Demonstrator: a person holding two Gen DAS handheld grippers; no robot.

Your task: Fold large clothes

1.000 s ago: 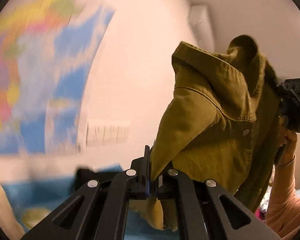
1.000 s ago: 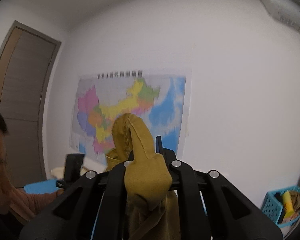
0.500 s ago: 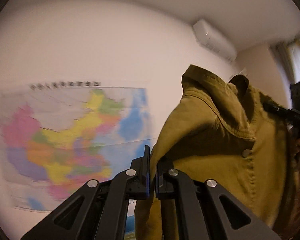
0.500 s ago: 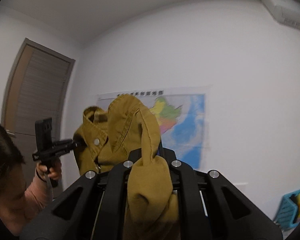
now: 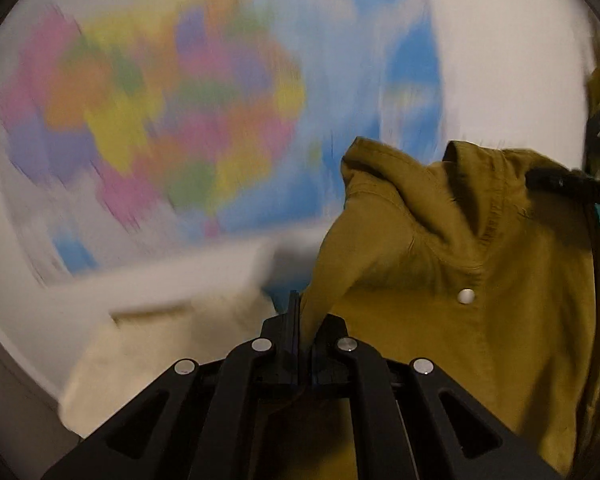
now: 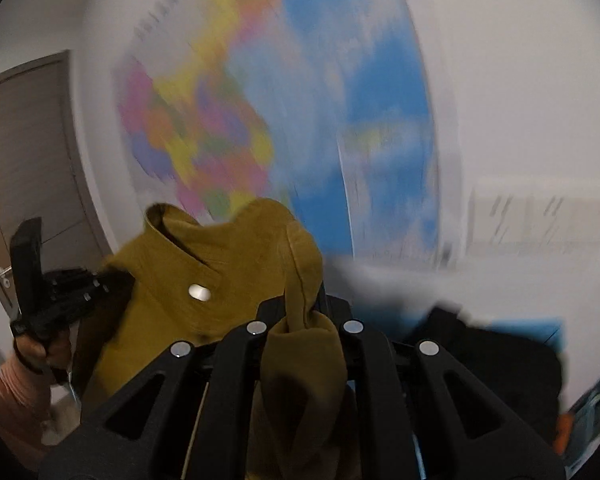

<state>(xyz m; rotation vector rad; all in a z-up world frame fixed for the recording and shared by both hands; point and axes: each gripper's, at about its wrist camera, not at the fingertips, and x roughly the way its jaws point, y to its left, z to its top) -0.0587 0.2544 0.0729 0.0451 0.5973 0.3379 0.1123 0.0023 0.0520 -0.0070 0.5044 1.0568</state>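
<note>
Mustard cotton jacket [image 5: 460, 320]: soft, limp, fairly heavy; we are holding it aloft before the wall map [image 5: 180, 120], left gripper [image 5: 304, 320] and right gripper [image 6: 304, 316] both clamping its shoulder edges.

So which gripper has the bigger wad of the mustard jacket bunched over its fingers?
The right gripper: a thick fold of the jacket spills back over it. The left gripper pinches only a thin edge.

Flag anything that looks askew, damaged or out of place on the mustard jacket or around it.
Nothing looks damaged. The mustard jacket hangs bunched and creased in the air between the left claw and the right claw, collar flopped over, not yet laid flat. The wall map behind is only a blur.
</note>
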